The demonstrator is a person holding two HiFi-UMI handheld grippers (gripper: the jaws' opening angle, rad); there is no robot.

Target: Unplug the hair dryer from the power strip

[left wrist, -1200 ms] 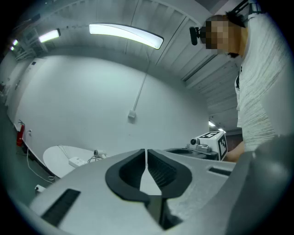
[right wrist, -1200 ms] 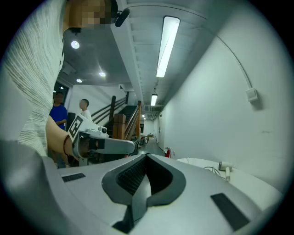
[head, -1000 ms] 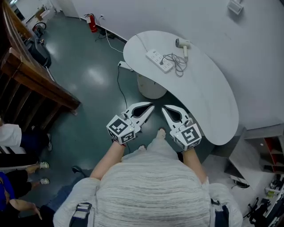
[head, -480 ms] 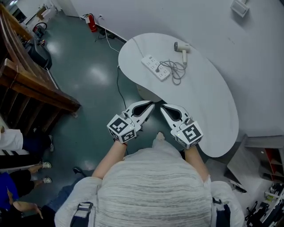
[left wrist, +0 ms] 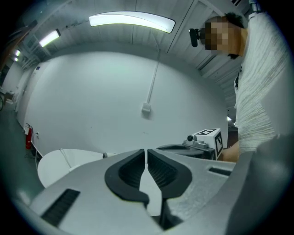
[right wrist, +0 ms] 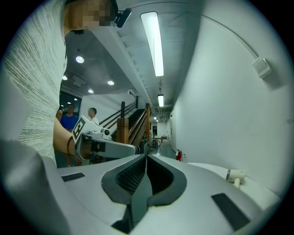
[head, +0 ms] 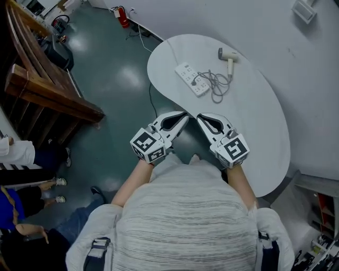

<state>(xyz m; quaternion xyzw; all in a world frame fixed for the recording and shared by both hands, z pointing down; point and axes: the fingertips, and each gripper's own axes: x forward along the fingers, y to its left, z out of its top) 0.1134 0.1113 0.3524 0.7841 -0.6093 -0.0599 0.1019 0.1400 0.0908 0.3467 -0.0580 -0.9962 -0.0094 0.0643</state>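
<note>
Both tools are shut with nothing between their jaws: the left tool (head: 183, 114) and the right tool (head: 201, 117) are held side by side in front of the person's chest, tips toward each other, at the table's near edge. Each carries a cube with black-and-white square markers.

Dark green floor (head: 114, 100) fills the left of the head view, and a white wall (head: 249, 21) runs along the table's far edge, bearing a small white box (head: 305, 9). A wooden stair railing (head: 45, 87) stands at the left, with people (head: 21, 159) beside it. The white, kidney-shaped table (head: 259, 127) shows bare top between the tools and the task's things.

A white power strip (head: 192, 79) lies near the table's left end, well apart from the tools. The white hair dryer (head: 228, 55) lies beyond it, near the table's wall-side edge. Its grey cord (head: 217, 87) loops between them and ends at a dark plug (head: 196, 81) on the strip. A red fire extinguisher (head: 123, 17) stands by the wall. Print on the strip is too small to read.
</note>
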